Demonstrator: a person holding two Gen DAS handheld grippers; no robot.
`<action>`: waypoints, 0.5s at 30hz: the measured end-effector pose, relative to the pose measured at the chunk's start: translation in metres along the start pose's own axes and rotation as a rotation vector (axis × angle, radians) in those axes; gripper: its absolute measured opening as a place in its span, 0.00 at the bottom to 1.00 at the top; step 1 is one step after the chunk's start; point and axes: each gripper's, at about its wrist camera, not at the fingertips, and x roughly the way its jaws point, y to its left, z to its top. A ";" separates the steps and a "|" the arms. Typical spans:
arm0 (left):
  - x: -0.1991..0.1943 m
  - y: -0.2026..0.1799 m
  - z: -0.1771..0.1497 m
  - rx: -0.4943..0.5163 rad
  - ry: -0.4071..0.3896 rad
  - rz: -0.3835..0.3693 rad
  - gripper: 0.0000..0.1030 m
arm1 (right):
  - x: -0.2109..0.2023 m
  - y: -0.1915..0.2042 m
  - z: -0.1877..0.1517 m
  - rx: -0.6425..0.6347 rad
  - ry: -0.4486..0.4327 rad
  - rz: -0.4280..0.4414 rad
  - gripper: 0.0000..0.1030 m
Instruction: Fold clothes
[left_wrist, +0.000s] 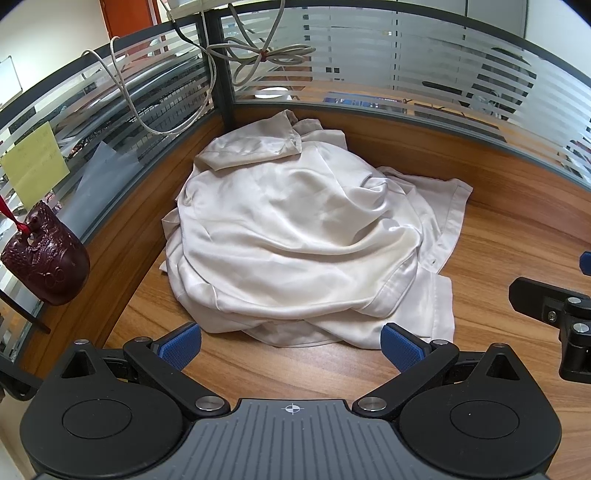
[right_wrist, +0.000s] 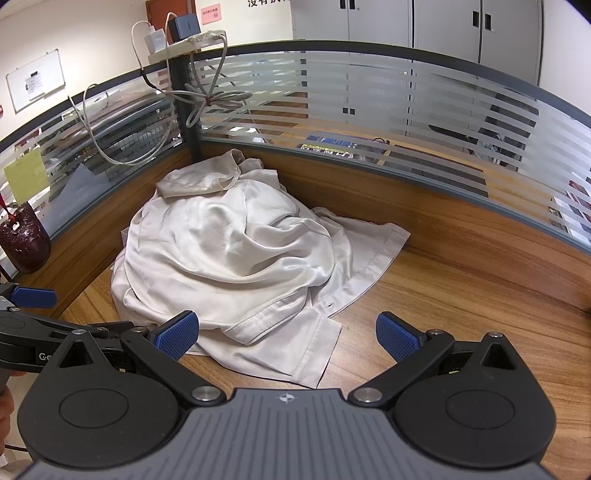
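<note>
From the left wrist view, the left gripper (left_wrist: 291, 349) is hovering low over the wooden desk (left_wrist: 517, 258) with its two blue pads spread wide and nothing between them. One white shirt (left_wrist: 295, 236) is lying just ahead of it in a rumpled heap, pushed back toward the corner where the two striped glass partitions (left_wrist: 406, 62) are meeting. A sleeve is sticking up at the back of the heap and a flat hem is trailing off to the right. I am counting one garment here, one dark red carved ornament (left_wrist: 46, 264) hanging at the left, one yellow note (left_wrist: 35, 166) stuck on the glass, and one bundle of grey cable (left_wrist: 258, 55) draped over the post. Part of the right gripper (left_wrist: 554, 310) is showing at the right edge.

From the right wrist view, the right gripper (right_wrist: 286, 338) is likewise gaping fully open and holding nothing, its left pad just beside the shirt's (right_wrist: 229, 251) near edge. The buttoned front strip is running out to the right, and a loose panel is lying on the desk between the pads. The left gripper (right_wrist: 33, 299) is peeking in at the left.

To my eye the folding is not yet begun; this is the reach-in. The next move is calling for each gripper to find an edge or corner and draw the heap out flat away from the corner.
</note>
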 end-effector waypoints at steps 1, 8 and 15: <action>0.001 0.000 0.000 0.004 0.004 -0.002 1.00 | 0.001 0.000 0.000 0.001 0.001 -0.001 1.00; 0.023 -0.007 -0.003 0.114 -0.015 -0.045 1.00 | 0.005 -0.011 0.001 0.032 0.017 -0.023 1.00; 0.067 -0.010 -0.003 0.120 -0.031 -0.192 1.00 | 0.007 -0.039 -0.005 0.069 0.028 -0.087 1.00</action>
